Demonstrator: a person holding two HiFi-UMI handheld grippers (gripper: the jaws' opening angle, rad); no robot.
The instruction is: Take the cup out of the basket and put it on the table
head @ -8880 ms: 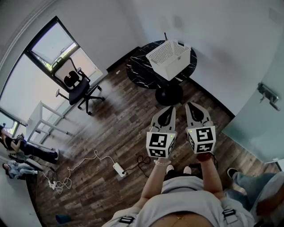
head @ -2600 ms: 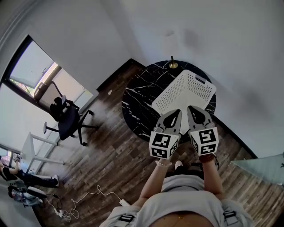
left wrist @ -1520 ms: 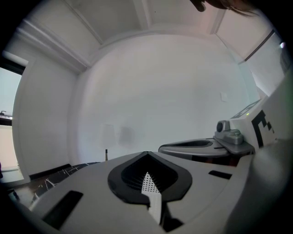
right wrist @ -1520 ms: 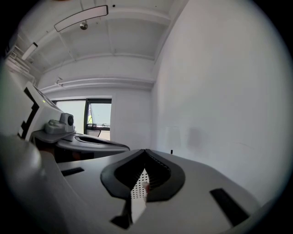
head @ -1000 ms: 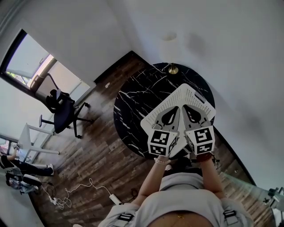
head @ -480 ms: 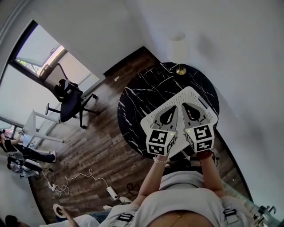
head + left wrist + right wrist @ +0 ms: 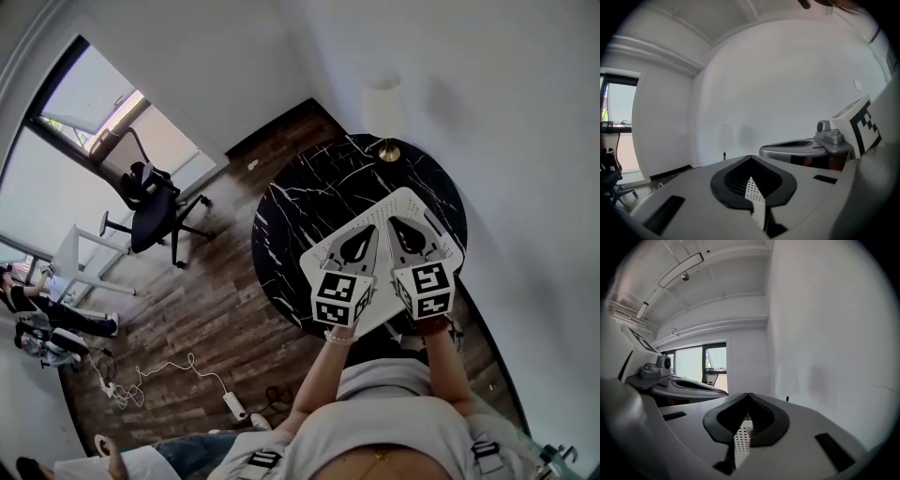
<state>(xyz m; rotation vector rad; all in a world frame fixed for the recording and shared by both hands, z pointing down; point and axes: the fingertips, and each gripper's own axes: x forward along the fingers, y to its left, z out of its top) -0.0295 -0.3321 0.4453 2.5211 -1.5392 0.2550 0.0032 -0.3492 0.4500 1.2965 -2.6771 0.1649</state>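
Where the person stands: at the near edge of a round black marble-look table [image 7: 300, 216] with white veins, both forearms reaching out over it.
Near right of the table top: a white perforated plastic basket [image 7: 412, 200] sits here, reaching the near edge.
Over the basket's left half: the grey hand-held left gripper [image 7: 368, 229], jaws pressed together with nothing gripped; only a sliver of perforated basket wall shows through the slit.
Over the basket's right half: the matching right gripper [image 7: 393, 221], just beside the other, jaws likewise together and empty.
Inside the basket: the cup cannot be made out, because the grippers cover most of the interior. A small reddish patch [image 7: 748, 431] shows through the right gripper's slit, too small to identify.
Far edge of the table: a lamp [image 7: 382, 98] with a white shade and a brass base.
Beyond the table's left edge: a dark wood-plank floor [image 7: 216, 309], with a black office chair [image 7: 150, 202] well apart, beside a large window [image 7: 94, 103].
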